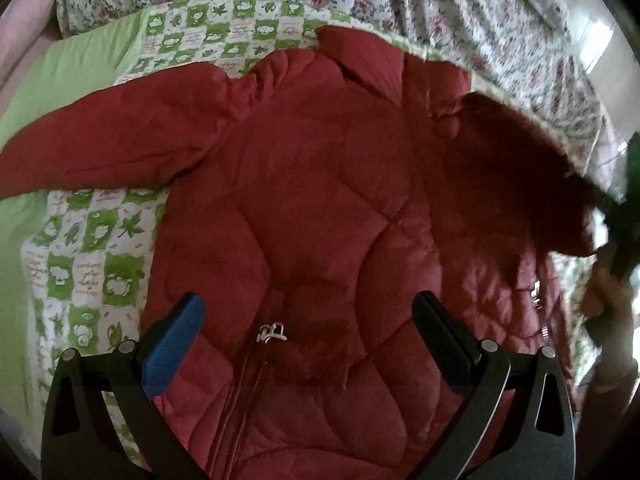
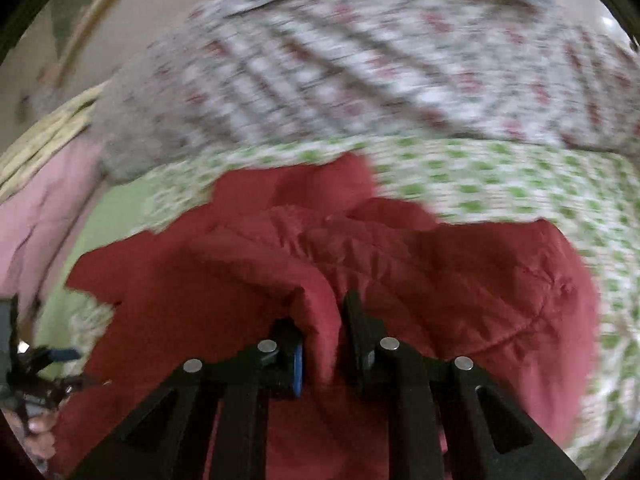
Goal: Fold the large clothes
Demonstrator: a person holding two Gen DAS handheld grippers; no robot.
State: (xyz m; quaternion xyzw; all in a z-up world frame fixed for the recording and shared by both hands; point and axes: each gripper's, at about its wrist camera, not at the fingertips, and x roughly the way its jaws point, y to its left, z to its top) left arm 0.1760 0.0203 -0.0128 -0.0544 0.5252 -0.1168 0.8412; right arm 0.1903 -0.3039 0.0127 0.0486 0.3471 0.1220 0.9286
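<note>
I note the red quilted puffer jacket (image 1: 304, 208) lying on the green-checked bed quilt (image 1: 92, 256), floral bedding (image 1: 460, 24) beyond. My right gripper (image 2: 324, 344) fingers pinch its sleeve fold; left gripper (image 1: 308, 320) fingers wide above the zipper.

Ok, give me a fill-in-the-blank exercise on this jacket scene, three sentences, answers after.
1. The quilted jacket lying on the green-and-white checked quilt is ____ in colour.
2. The right gripper is ____ on a fold of the jacket.
3. The left gripper hovers with its jaws ____ around the zipper pull.

Missing words: red; shut; open
</note>
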